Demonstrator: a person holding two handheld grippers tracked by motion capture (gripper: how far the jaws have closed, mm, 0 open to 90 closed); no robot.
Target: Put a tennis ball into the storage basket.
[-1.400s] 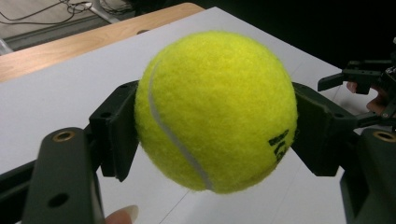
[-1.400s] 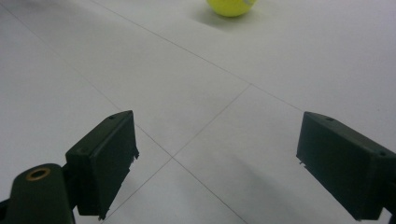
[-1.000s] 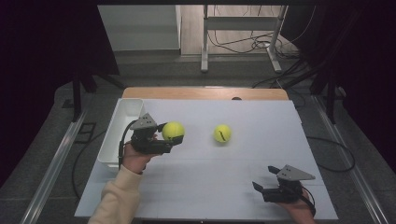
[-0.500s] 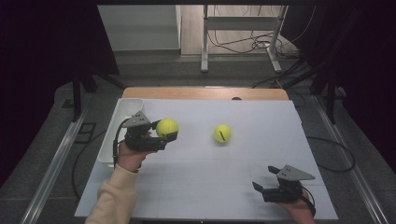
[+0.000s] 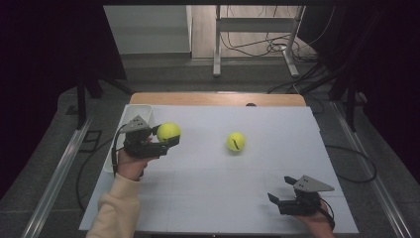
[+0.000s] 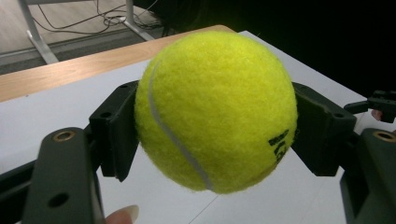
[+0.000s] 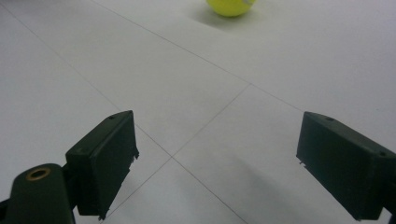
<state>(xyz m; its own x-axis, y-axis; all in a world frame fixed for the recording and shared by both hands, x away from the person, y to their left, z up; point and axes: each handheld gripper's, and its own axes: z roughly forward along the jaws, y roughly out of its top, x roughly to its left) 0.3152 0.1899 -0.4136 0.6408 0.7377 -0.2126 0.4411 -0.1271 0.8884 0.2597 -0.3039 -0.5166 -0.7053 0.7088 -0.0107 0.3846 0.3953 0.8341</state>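
A yellow tennis ball (image 5: 169,131) sits clamped in the jaws of the left gripper (image 5: 163,140), a black pad pressed against each side of it, the white seam curving down its face in the left gripper view (image 6: 215,111). It is held clear above the white table (image 5: 208,198), at about ten o'clock on the sheet, just beside the white bin (image 5: 140,110) that stands at the table's nine o'clock edge. A second tennis ball (image 5: 236,142) lies on the table near the centre, well apart from the first, toward three o'clock of it. The right gripper (image 5: 277,202) rests low at five o'clock, its jaws spread wide with nothing between them (image 7: 217,158), pointing toward that loose ball (image 7: 230,6).
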